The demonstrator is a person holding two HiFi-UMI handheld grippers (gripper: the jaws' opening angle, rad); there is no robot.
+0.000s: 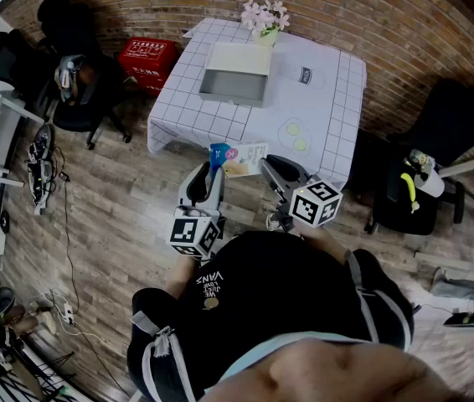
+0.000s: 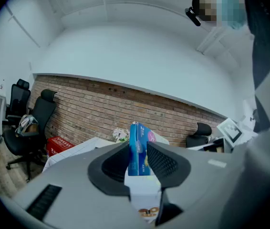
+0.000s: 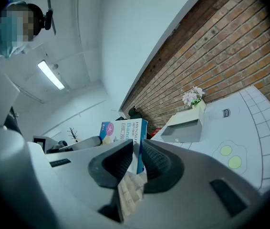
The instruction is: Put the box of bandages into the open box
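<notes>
Head view: one box of bandages (image 1: 239, 158) is held in the air on the near side of the one open box (image 1: 235, 75), which rests on the desk (image 1: 337, 99). It is held between the left hand-held gripper (image 1: 213, 172) and the right hand-held gripper (image 1: 265, 165).

Left gripper view: the jaws are clamped on the blue end of the box of bandages (image 2: 138, 149).

Right gripper view: the jaws are clamped on the other end (image 3: 125, 132). "HYNAU" and "Band" are legible.
</notes>
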